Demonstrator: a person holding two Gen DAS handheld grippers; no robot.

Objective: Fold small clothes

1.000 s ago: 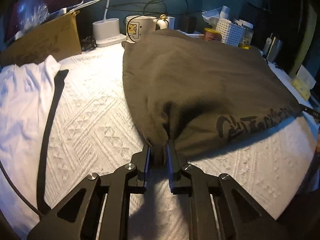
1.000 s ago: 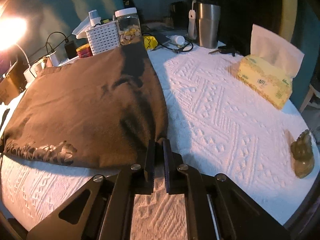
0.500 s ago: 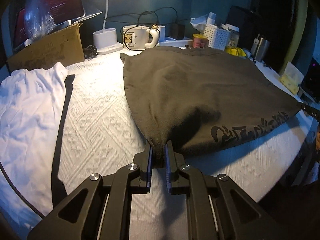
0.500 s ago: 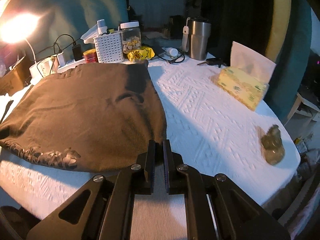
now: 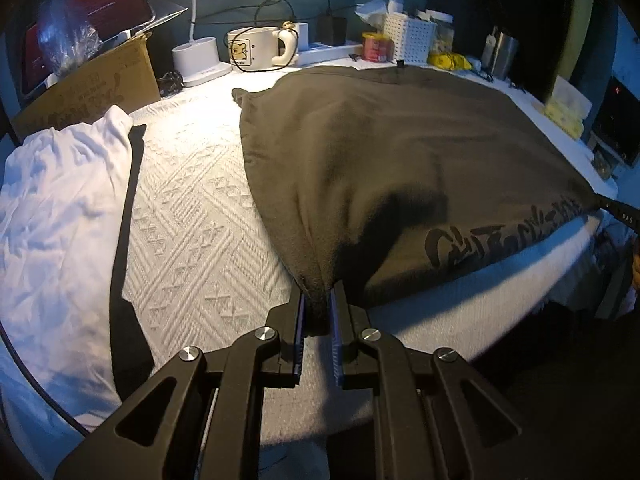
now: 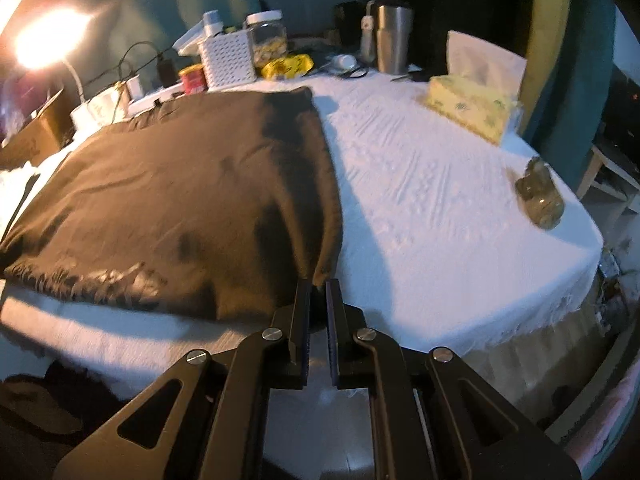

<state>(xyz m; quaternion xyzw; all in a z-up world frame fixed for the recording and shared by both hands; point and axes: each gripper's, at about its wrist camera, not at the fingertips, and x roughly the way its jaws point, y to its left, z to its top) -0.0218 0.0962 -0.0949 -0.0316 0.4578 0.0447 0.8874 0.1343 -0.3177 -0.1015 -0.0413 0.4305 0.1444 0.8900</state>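
Now both grippers pinch the dark garment's corners.

Dark olive shirt: soft matt cloth, black print near its hem. Table cover: white cloth, raised woven diamond texture, rough. White garment at the table's left edge: thin crumpled cloth with black trim. Left gripper and right gripper: matt black plastic, shiny metal screws. Mug: glossy ceramic. Box: plain brown cardboard. Tumbler: brushed metal. Basket: white perforated plastic.
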